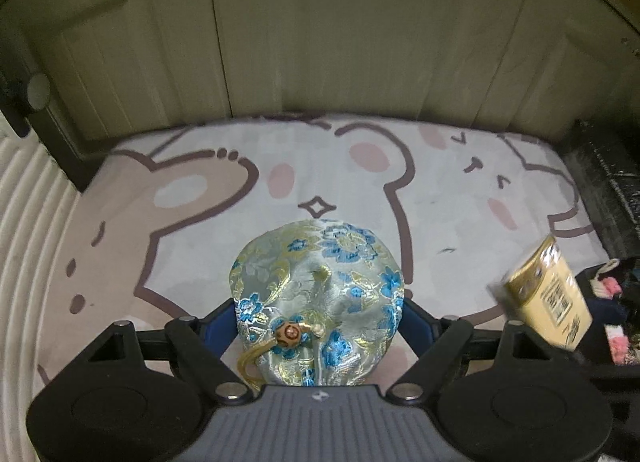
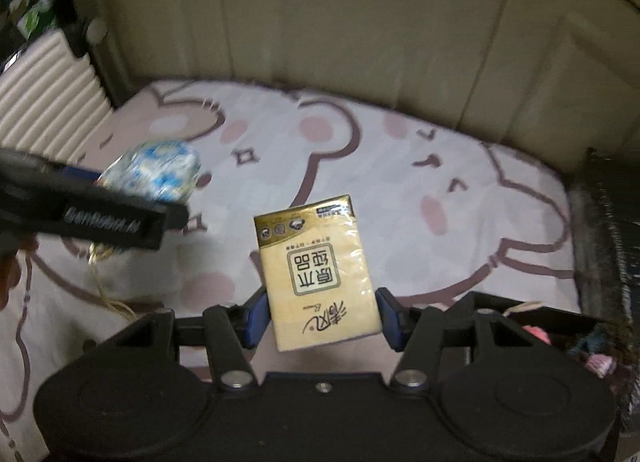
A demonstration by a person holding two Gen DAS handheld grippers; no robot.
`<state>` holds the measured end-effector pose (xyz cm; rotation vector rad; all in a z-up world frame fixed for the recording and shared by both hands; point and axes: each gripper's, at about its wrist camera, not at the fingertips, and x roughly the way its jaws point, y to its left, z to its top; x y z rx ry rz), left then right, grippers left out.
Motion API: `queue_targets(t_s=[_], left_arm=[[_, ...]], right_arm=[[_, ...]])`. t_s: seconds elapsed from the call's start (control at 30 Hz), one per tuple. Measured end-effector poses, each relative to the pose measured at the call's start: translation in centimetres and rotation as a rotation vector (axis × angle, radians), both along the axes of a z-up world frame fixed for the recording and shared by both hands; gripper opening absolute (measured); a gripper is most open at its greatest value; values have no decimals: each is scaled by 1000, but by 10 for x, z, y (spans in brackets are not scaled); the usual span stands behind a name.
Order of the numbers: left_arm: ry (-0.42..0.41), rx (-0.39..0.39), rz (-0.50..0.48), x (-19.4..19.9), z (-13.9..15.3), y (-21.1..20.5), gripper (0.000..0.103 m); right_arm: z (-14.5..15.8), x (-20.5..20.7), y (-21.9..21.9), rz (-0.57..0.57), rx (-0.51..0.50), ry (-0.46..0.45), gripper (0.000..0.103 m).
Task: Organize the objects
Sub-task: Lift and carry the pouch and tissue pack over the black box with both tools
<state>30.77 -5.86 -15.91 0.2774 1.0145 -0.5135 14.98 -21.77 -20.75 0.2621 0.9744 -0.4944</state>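
L claw [image 1: 320, 318]: clamped on a brocade pouch [image 1: 320, 286], pads pressing both flanks, jaws set wide to suit its bulk. Pouch is blue/gold floral w/ a bead and gold cord [image 1: 250, 362] hanging at the near side. It appears clear of the mat [image 1: 200, 230], i.e. carried, not resting; cannot confirm the gap from this view.

Mat: cartoon-bear print, bare in the middle. Cupboard doors [image 1: 320, 42] stand behind it.

R claw [image 2: 320, 314]: closed on a yellow tissue pack [image 2: 318, 274] at about mid width, pads on its two long edges, printed face up, pack tilted slightly. It looks lifted off the mat too.

Far right: dark bin [image 1: 612, 322] at the mat edge, holding small pink/white items; contents blurred, not identifiable.

Step in hand (judgement): both items picked, now in transport phase. Destination not shown for certain; the bin is the likely one.

Next move calls for: carry each item over its place w/o the two claws colliding, as they sit near each other; lower before release. The cord could snag, so keep it clear of the bin rim.
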Motion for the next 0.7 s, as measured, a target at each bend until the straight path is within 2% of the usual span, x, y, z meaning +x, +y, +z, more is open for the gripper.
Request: queue_targets(t_s=[0.27,0.7], left_arm=[[-87,-26,-20,-21,35,6,83],[-148,-98,-6,-46,71,11,83]], right_arm=[[28,-17,0,-67,-36,-61,57],[67,-47,-5,-166,-65,-165,57]])
